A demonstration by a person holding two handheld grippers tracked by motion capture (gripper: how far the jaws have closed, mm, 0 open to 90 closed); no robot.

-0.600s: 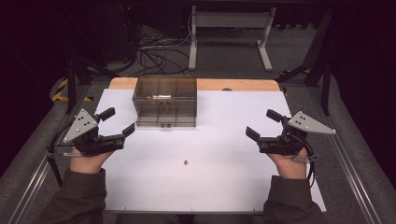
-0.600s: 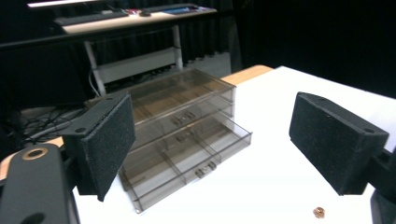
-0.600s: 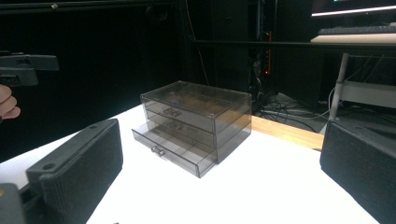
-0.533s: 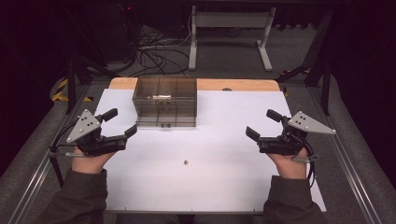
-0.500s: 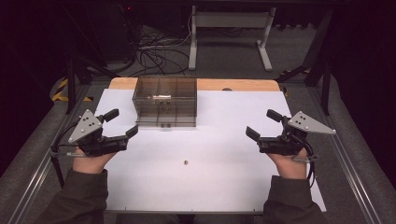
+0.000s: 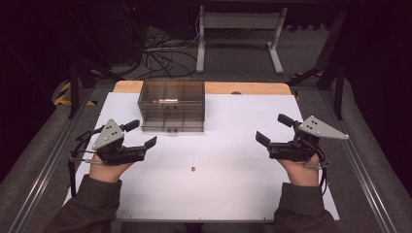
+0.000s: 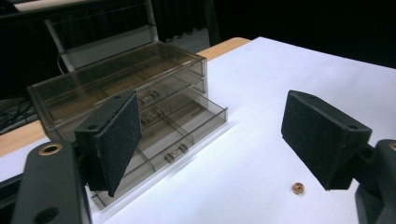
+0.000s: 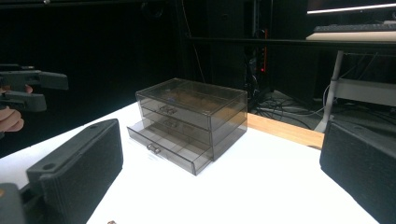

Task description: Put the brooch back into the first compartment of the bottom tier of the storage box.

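High view, left to right. A grey carpeted floor (image 6: 29, 165) and a metal rail (image 6: 46, 167) border the bench (image 6: 233, 194) on its left side. The left gripper (image 6: 144, 134) hovers over the white bench surface near its left edge, held in the person's left hand (image 6: 104, 170); its fingers (image 7: 114, 140) stand wide apart with nothing between them. Just beyond it, at the far left-centre of the bench, stands a smoky transparent three-drawer organiser (image 6: 171, 106); its bottom drawer (image 7: 177, 135) is pulled partly out toward the person, as the left gripper view shows. A strip of bare wood (image 6: 243, 88) runs along the far edge of the bench behind the white sheet. A small brass nut (image 6: 193, 169) lies alone on the white surface near the middle, between the two grippers and well apart from both. The right gripper (image 6: 272, 128) hovers near the right edge, in the right hand (image 6: 301, 170), its fingers (image 8: 79, 168) likewise spread and empty. Beyond the bench the room is dark: tangled cables (image 6: 165, 53) lie on the floor and a grey table frame (image 6: 238, 29) stands behind.
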